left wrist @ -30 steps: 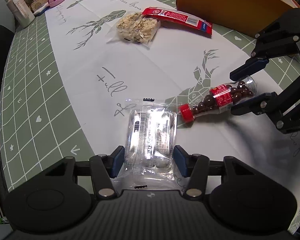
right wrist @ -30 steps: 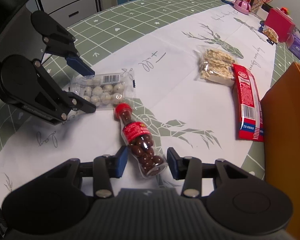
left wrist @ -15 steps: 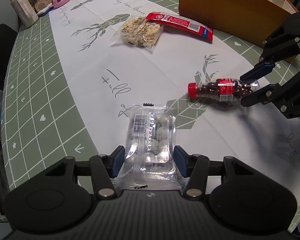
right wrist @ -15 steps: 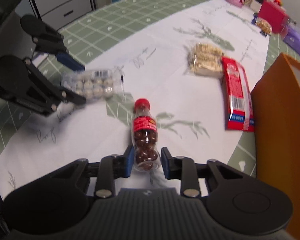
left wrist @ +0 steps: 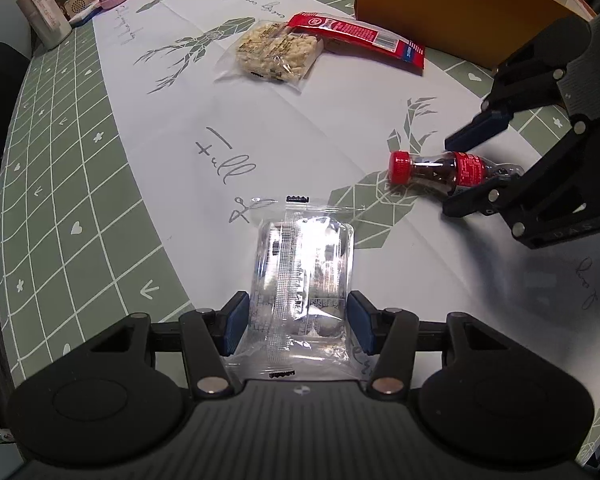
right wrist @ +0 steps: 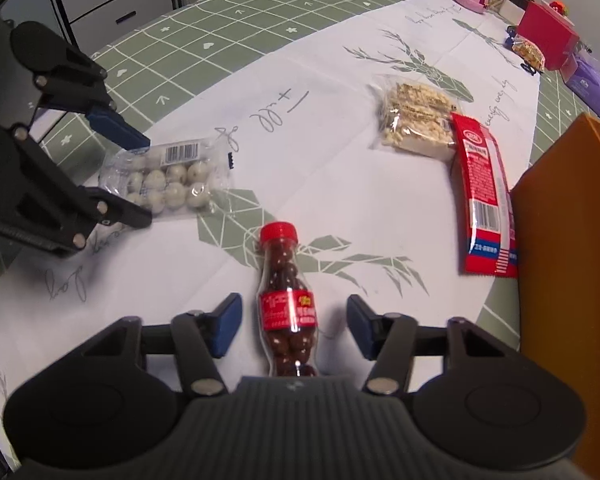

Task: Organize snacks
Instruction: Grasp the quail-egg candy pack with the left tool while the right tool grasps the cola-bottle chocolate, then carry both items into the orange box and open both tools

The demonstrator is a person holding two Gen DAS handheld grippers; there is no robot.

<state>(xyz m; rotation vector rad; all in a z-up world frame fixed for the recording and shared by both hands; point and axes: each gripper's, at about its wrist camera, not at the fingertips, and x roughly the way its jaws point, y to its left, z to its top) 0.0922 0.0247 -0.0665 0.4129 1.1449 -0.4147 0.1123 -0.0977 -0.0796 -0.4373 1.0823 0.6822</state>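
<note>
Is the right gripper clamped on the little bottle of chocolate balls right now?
No, the right gripper is opening, and clear gaps show between its blue pads and the bottle lying on the table.

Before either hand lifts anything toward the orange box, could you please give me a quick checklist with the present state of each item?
1. Clear pack sits between the left tongs: ok.
2. Left pads pressing the pack: cannot tell; they stand right at its edges.
3. Bottle centred between the right tongs: ok.
4. Right tongs gripping the bottle: not ok; they are opening, with gaps on both sides.
5. Bottle's red cap on: ok.
6. Way to the orange box open: not ok for a slide along the table; the red packet lies along its side.
</note>
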